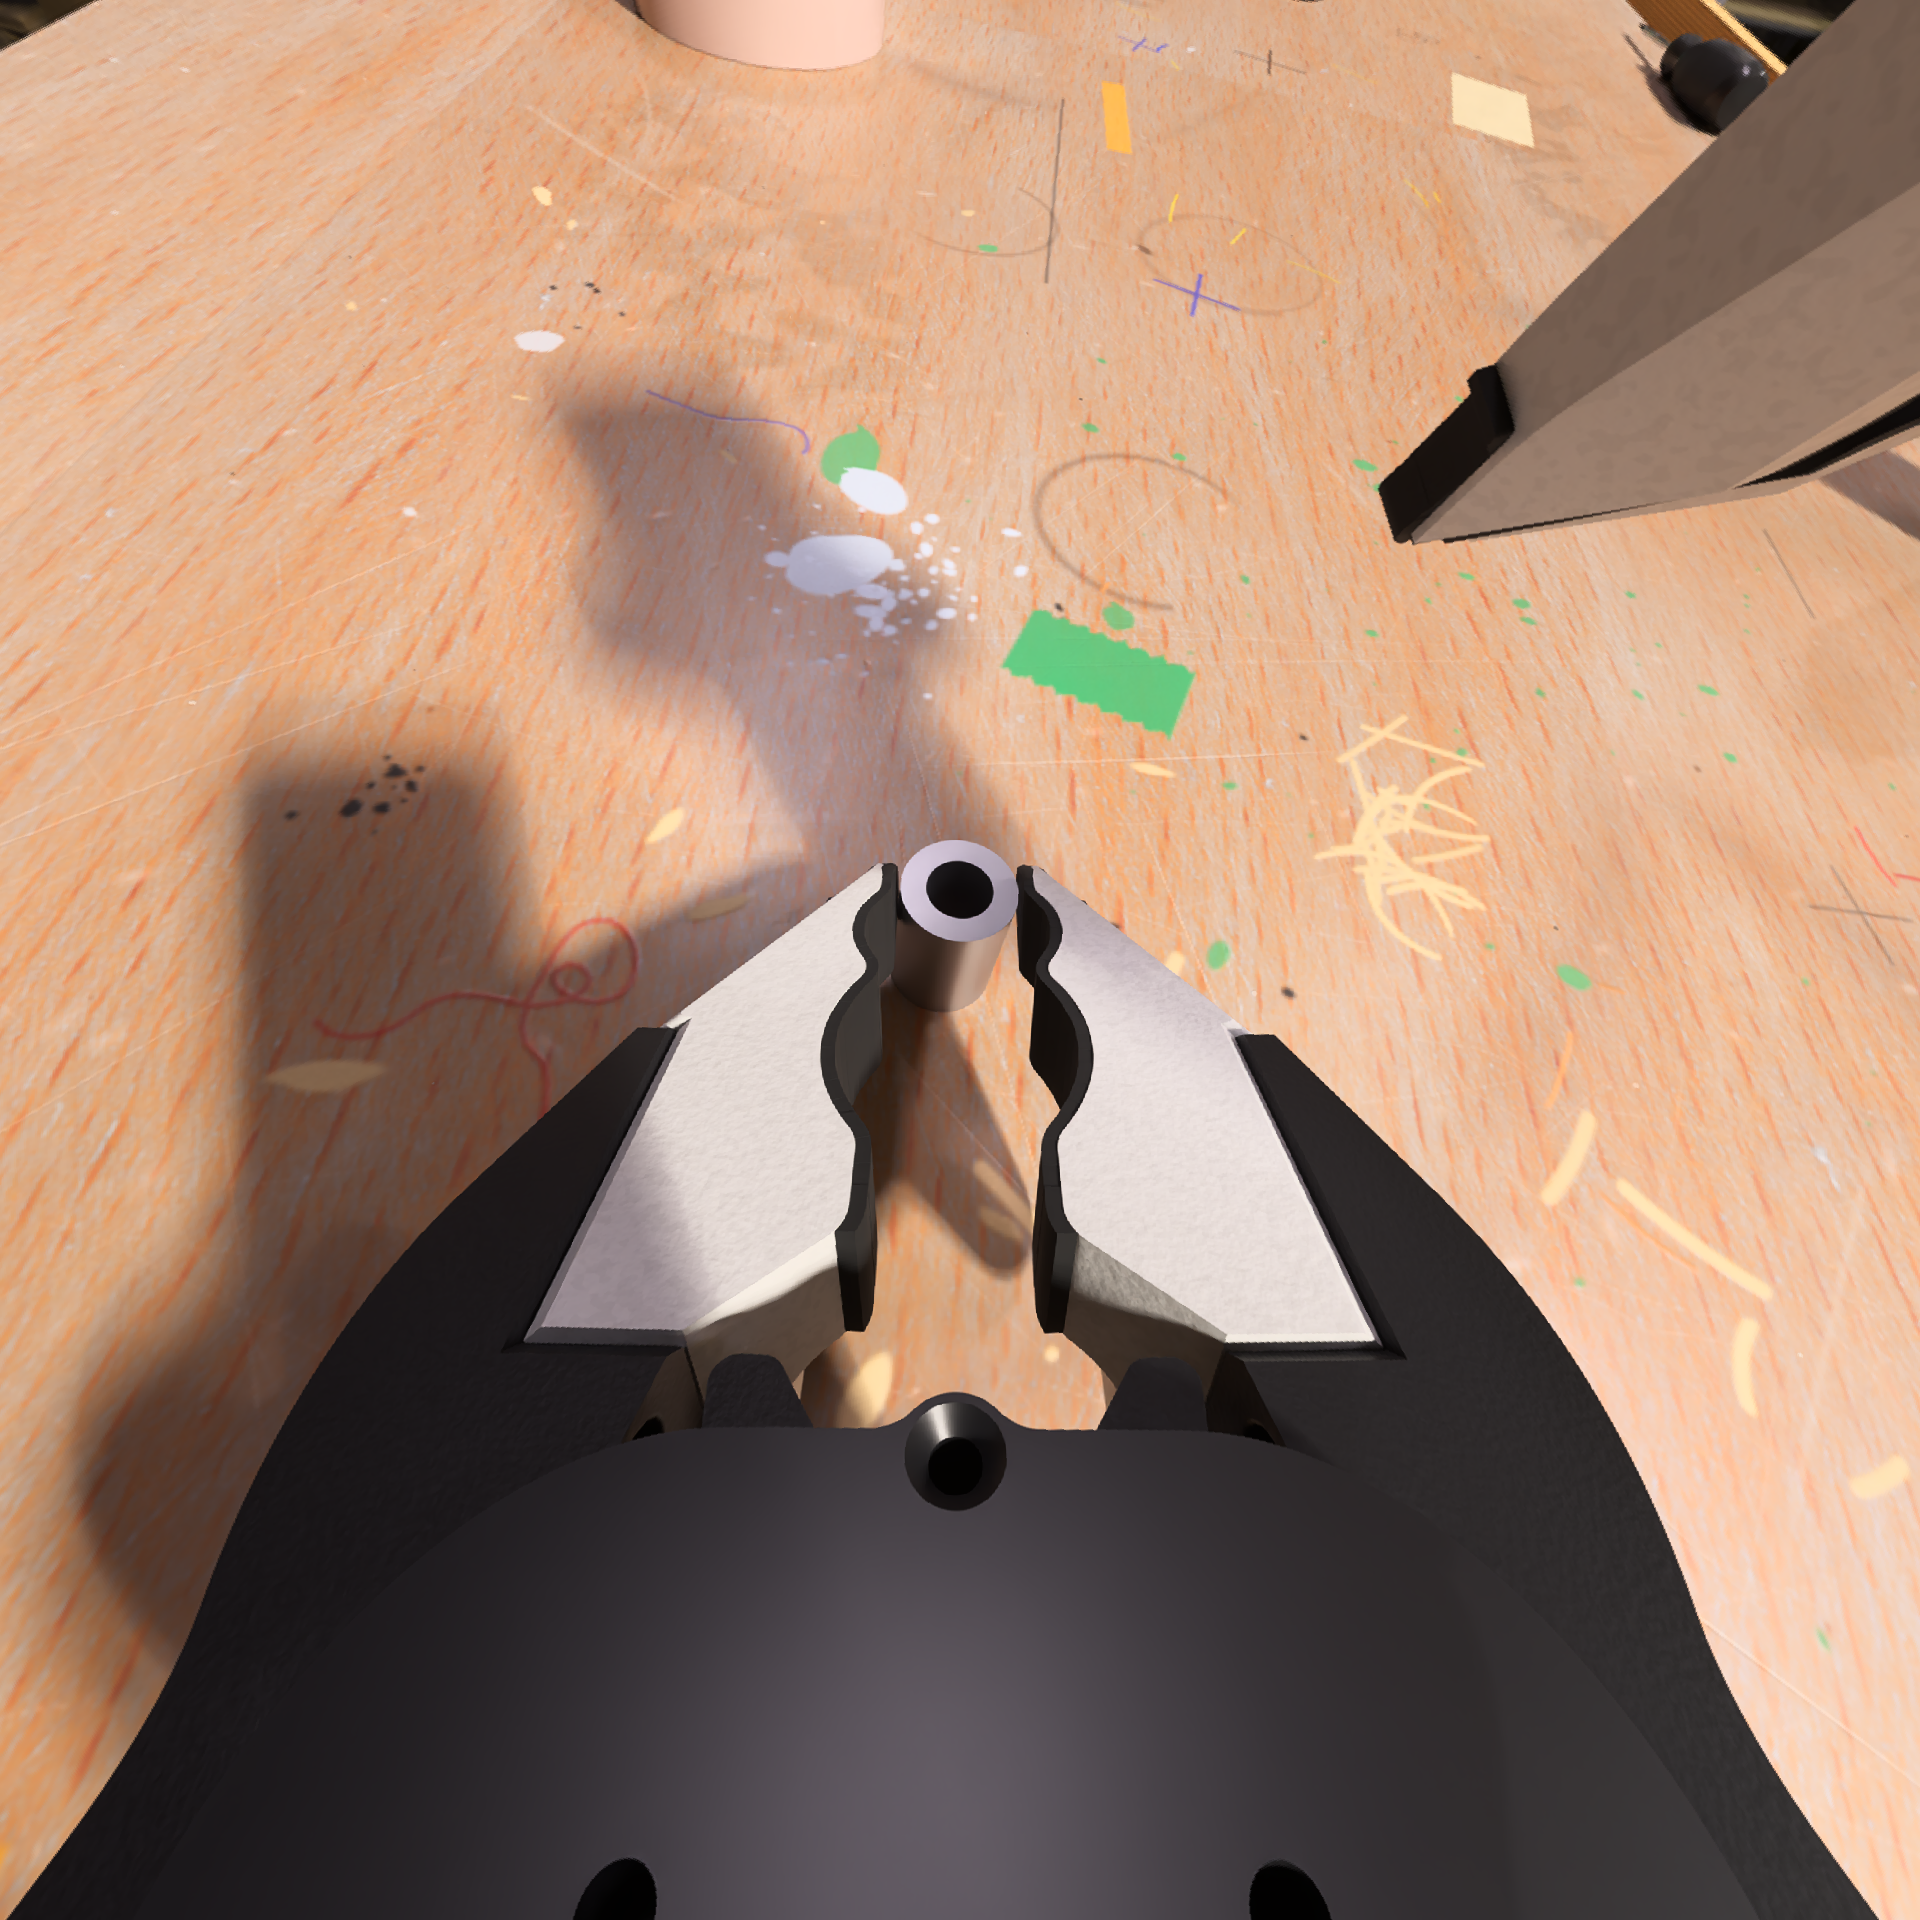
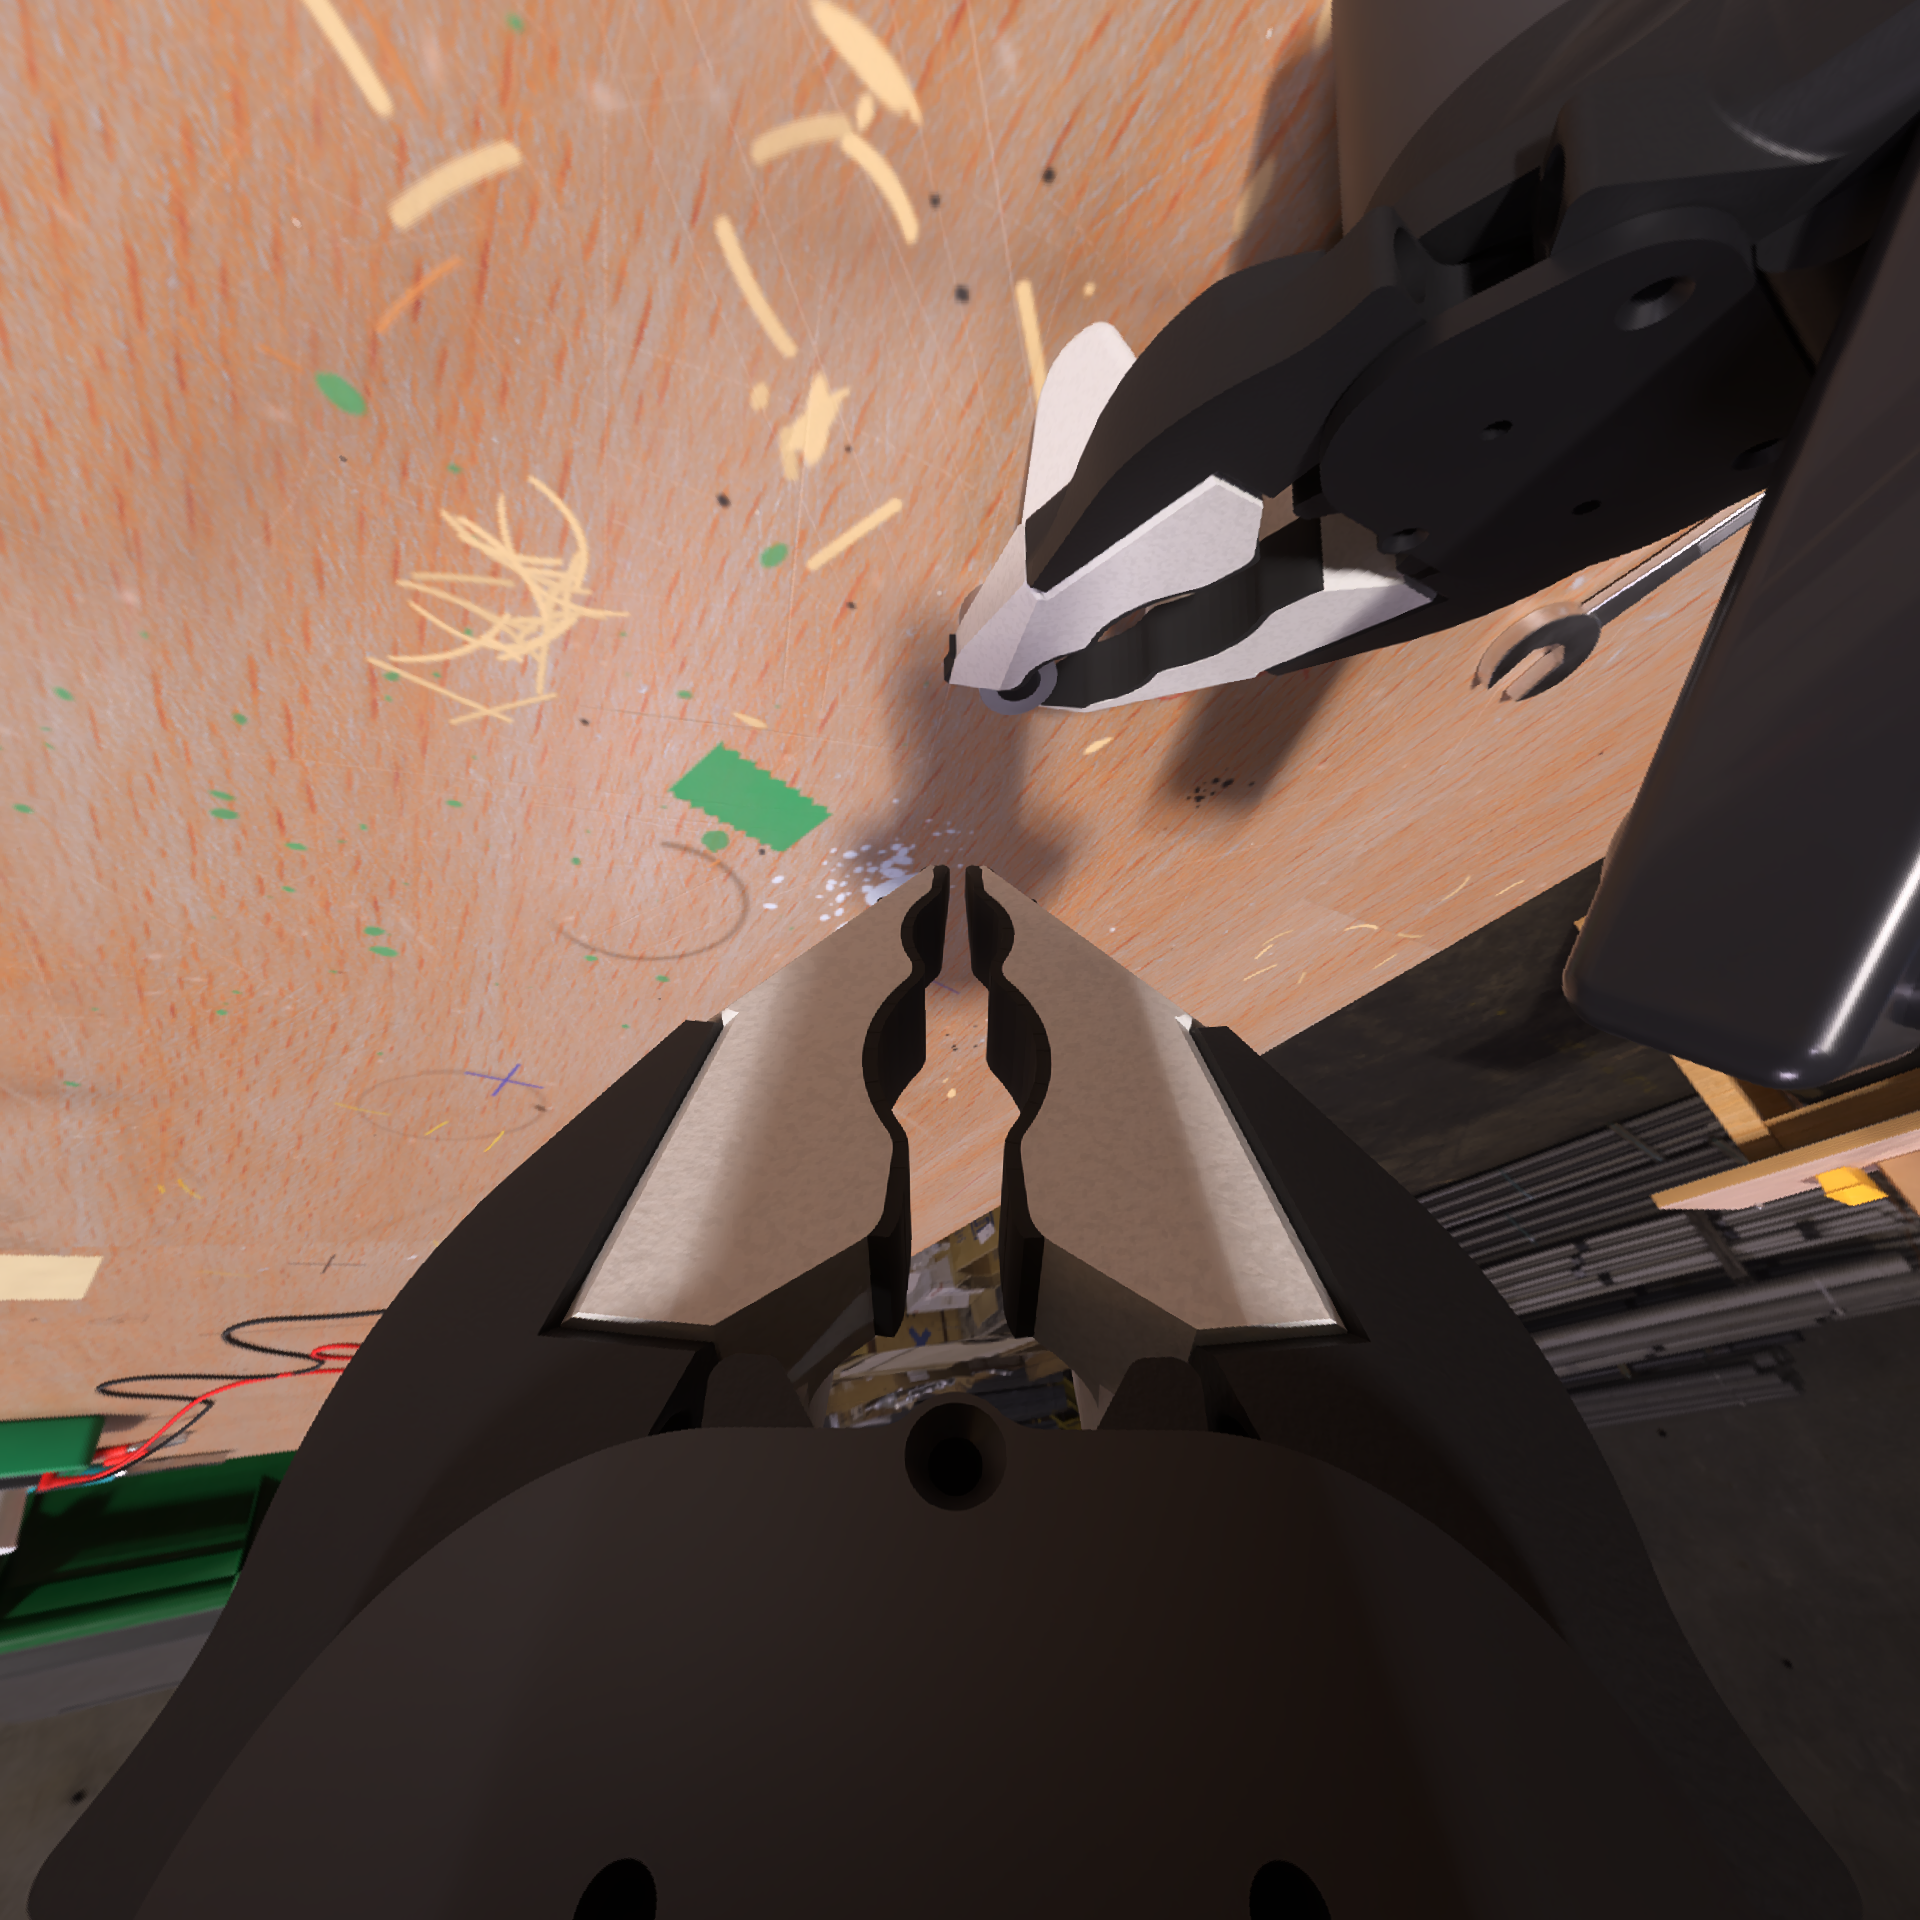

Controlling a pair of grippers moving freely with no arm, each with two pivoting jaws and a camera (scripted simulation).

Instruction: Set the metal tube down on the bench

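Looking down my left hand-held gripper [image 1: 957, 894], I see its fingertips pinched on the metal tube [image 1: 954, 925], which stands upright with its open end facing the camera, above the table [image 1: 312, 520]. From the right wrist view, the tube [image 2: 1016, 694] shows only as a small ring at the tips of that left hand-held gripper [image 2: 1003, 675], just over the wood; I cannot tell whether its lower end touches. My right hand-held gripper [image 2: 957, 878] has its fingers nearly together with a thin gap, gripping nothing. Paint marks cover the table: a green patch [image 1: 1098, 672], white splatter [image 1: 842, 561], pencilled circles and crosses. No brand, label or readable writing shows anywhere. A wrench [image 2: 1538, 649] lies beyond the left gripper, and red and black wires [image 2: 208, 1382] run near a green box [image 2: 62, 1444].
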